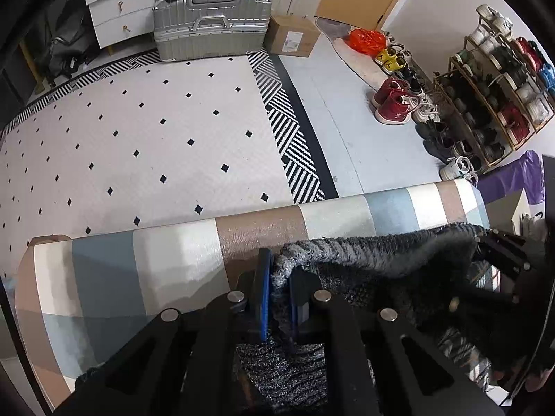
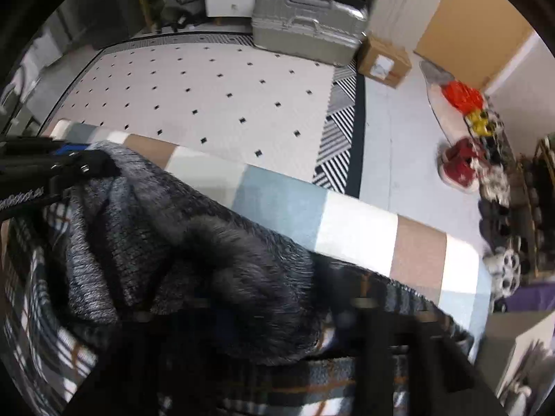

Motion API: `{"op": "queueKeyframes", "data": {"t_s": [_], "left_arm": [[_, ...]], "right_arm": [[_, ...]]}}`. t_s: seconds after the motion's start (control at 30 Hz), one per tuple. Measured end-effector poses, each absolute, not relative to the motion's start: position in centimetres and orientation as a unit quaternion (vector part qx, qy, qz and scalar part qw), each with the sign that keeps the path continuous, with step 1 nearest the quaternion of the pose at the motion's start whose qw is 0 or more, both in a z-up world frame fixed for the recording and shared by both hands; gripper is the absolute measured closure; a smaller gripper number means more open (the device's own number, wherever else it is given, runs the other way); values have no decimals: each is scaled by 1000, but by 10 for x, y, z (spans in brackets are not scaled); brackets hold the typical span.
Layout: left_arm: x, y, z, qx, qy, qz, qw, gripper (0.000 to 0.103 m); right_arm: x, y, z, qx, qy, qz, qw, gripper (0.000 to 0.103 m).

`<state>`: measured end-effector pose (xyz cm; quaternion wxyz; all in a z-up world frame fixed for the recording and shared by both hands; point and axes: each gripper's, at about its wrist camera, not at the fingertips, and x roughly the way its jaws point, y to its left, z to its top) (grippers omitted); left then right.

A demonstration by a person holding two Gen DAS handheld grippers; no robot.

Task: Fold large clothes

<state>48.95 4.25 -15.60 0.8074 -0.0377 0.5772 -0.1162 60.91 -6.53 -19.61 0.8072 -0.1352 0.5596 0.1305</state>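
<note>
Drawers (image 1: 118, 3): seen at the far left, against the wall, white, three fronts.
Suitcase (image 1: 212, 22): set on the far edge of the rug, just right of the drawers, silver, lying flat.
Rug (image 1: 145, 131): spread over the floor beyond the table, pale with small black diamonds, edged with a black-and-white striped border.
Table (image 1: 166, 260): covered in blocks of blue, white and tan; its far edge is seen running across both views.
Left claw (image 1: 279, 298): closed tight on the ribbed grey edge of the garment, which is pinched between the blue pads, near the table's far edge.
Garment (image 1: 381, 260): a large grey knit piece with a fuzzy dark part, lying on the table and stretched from the left claw toward the right; in the right wrist view a plaid fabric (image 2: 41, 329) is seen under and around it.
Right claw (image 2: 274, 315): blurred and buried under the fuzzy fabric; the jaws are hidden, so it cannot be told whether the garment is held. It is seen in the left wrist view at the garment's right end (image 1: 499, 256).
Box (image 1: 293, 34): cardboard, on the floor just right of the suitcase.
Shoes (image 1: 393, 105): red pair on the floor, near the rack.
Rack (image 1: 492, 86): at the far right, filled with shoes.
</note>
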Motion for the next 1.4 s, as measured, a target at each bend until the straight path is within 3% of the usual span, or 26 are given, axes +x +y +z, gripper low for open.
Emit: {"op": "queueKeyframes", "data": {"t_s": [0.07,0.3,0.37,0.43,0.5,0.57,0.6,0.63,0.7,0.87,1.1,1.23,1.4], "left_arm": [[487,43,-153,-31,574,-117,810,99],[480,45,-149,-22,573,-119,811,96],[480,42,-151,-12,575,-114,810,87],[481,36,-157,2,584,-107,804,66],[481,30,-170,15,601,-111,791,63],[478,25,-176,35,599,-114,792,63],[477,25,-174,42,588,-113,800,72],[476,26,-172,42,584,-113,803,90],[475,34,-166,23,577,-112,808,95],[438,44,-117,0,507,-119,854,97],[318,52,-54,19,380,-104,919,97],[245,52,-55,17,325,-109,939,97],[193,51,-79,-14,322,-114,940,97]], "right_arm": [[613,-72,-190,-107,557,123,815,87],[623,-133,-158,141,554,189,798,88],[622,-141,-156,166,549,189,797,89],[616,-132,-158,123,547,178,808,90],[610,-117,-158,70,540,171,821,91],[603,-109,-156,38,525,165,834,91],[598,-104,-150,20,509,163,845,91],[594,-102,-145,11,499,164,851,92],[580,-97,-134,-19,471,162,867,92],[536,-99,-106,-70,392,173,901,92],[437,-108,-62,-96,279,190,936,92],[376,-116,-57,-92,235,190,949,92],[307,-129,-83,-69,239,184,951,92]]}}
